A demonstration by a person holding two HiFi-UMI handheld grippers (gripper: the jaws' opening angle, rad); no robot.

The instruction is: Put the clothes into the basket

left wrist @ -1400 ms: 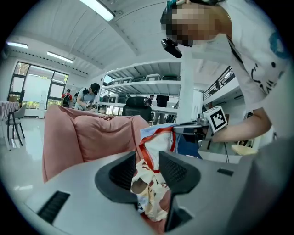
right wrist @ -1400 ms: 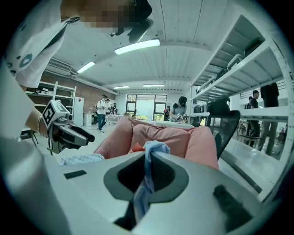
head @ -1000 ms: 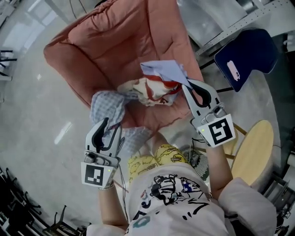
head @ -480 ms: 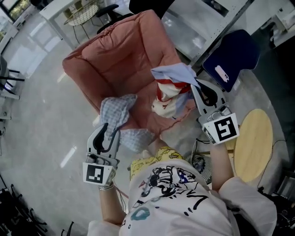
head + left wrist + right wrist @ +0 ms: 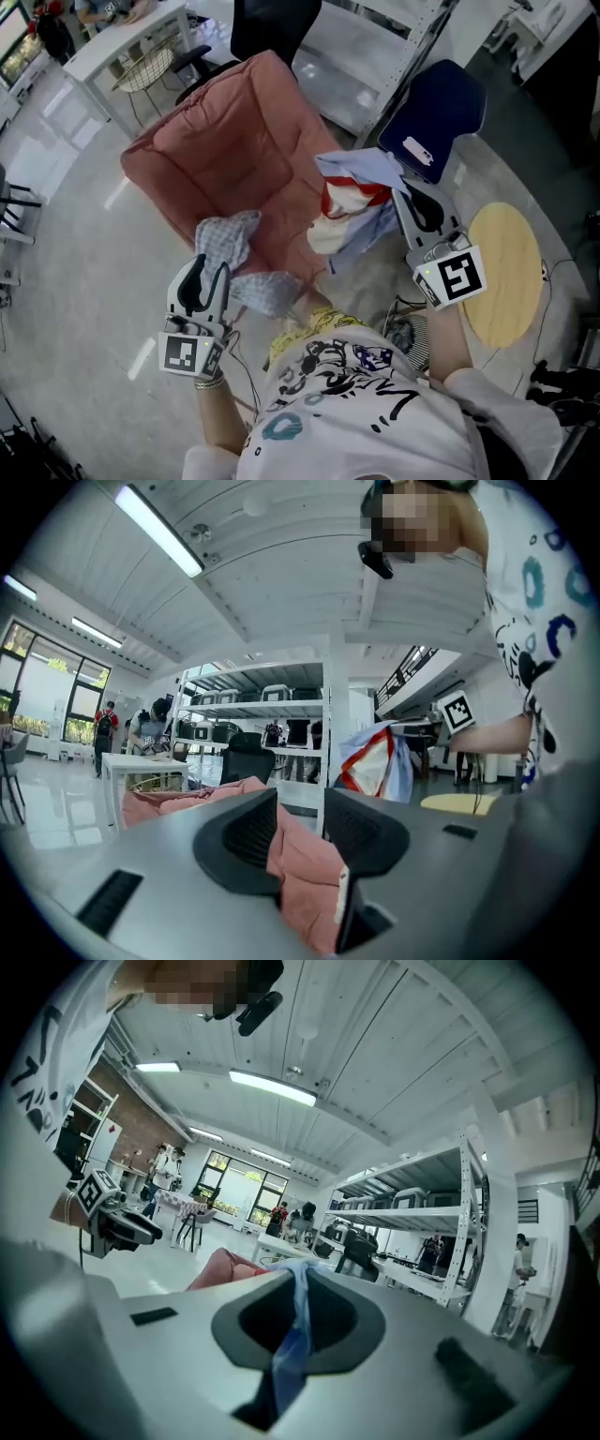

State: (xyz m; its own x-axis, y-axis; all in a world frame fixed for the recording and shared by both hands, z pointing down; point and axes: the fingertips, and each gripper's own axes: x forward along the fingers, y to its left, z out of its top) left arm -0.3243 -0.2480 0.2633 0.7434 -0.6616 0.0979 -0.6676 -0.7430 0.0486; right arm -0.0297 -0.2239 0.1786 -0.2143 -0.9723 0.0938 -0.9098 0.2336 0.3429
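Both tools have come up and carried the clothes clear of the pink armchair point(image 5: 234, 150).
The right tool point(image 5: 405, 187) is clamped on a blue, red and white garment point(image 5: 352, 192) that hangs beside the seat's edge. The left tool point(image 5: 202, 269) pinches a checked garment point(image 5: 225, 239) at the seat's front.

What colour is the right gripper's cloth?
Light blue cloth with red and white parts; head view.
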